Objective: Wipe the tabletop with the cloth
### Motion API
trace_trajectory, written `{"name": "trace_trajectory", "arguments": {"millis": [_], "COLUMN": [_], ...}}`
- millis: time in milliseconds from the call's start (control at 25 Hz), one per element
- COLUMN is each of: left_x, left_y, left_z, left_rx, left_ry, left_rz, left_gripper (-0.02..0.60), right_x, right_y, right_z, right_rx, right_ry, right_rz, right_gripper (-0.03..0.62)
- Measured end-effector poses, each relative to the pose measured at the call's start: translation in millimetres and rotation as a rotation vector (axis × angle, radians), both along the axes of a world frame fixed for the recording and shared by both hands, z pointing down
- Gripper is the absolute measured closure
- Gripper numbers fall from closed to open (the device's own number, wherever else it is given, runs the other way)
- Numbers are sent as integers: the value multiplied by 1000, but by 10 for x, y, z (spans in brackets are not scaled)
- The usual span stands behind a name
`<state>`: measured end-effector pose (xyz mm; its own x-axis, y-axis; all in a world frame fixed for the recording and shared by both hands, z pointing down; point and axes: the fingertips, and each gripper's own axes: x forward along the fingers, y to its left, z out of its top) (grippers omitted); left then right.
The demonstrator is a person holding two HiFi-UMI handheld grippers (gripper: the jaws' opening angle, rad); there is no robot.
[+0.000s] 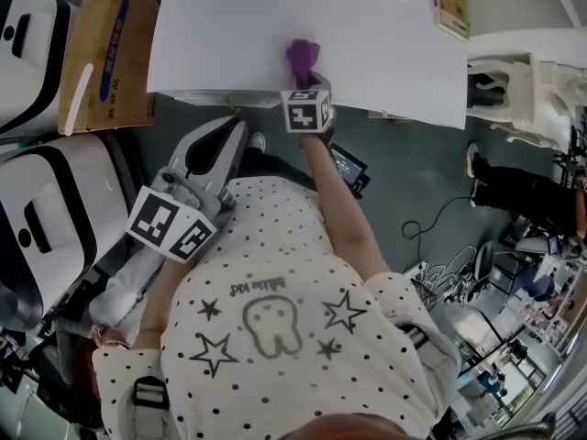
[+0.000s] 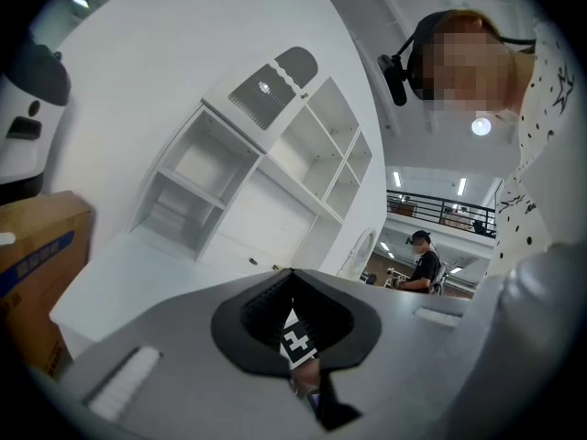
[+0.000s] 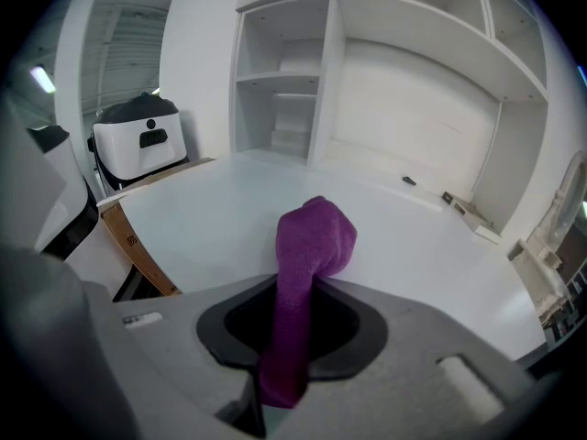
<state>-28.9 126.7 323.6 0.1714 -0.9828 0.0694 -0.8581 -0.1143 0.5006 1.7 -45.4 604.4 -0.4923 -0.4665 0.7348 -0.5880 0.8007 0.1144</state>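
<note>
A purple cloth point(image 1: 303, 56) is bunched up at the near edge of the white tabletop point(image 1: 385, 44). My right gripper point(image 1: 304, 73) is shut on it, and the marker cube sits just behind the jaws. In the right gripper view the cloth point(image 3: 315, 236) stands up out of the gripper point(image 3: 292, 317) and folds over above the table point(image 3: 211, 214). My left gripper point(image 1: 231, 128) hangs off the table, below its near edge and close to my body. In the left gripper view the gripper point(image 2: 293, 287) is shut with nothing in it, pointing up past the table point(image 2: 138, 278).
A cardboard box point(image 1: 105, 53) stands at the table's left end, with white machines point(image 1: 41, 218) beside it on the floor. A small flat box point(image 1: 449, 5) lies at the table's far right corner. White shelving point(image 3: 367, 71) backs the table. A cable point(image 1: 431, 223) runs along the floor.
</note>
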Motion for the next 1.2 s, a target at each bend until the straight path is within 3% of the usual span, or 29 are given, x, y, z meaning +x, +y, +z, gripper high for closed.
{"name": "trace_trajectory", "arguments": {"millis": [680, 1200], "left_x": [-659, -1106], "left_y": [283, 544], "left_z": [-149, -25], "left_rx": [11, 15], "left_ry": [86, 94], "left_rz": [-71, -97], "left_gripper": [586, 586], "right_x": [-178, -305], "right_y": [129, 152], "right_z": [-107, -13], "right_rx": [-23, 12], "right_ry": [10, 21], "right_rz": [86, 153], "right_gripper": [526, 526]}}
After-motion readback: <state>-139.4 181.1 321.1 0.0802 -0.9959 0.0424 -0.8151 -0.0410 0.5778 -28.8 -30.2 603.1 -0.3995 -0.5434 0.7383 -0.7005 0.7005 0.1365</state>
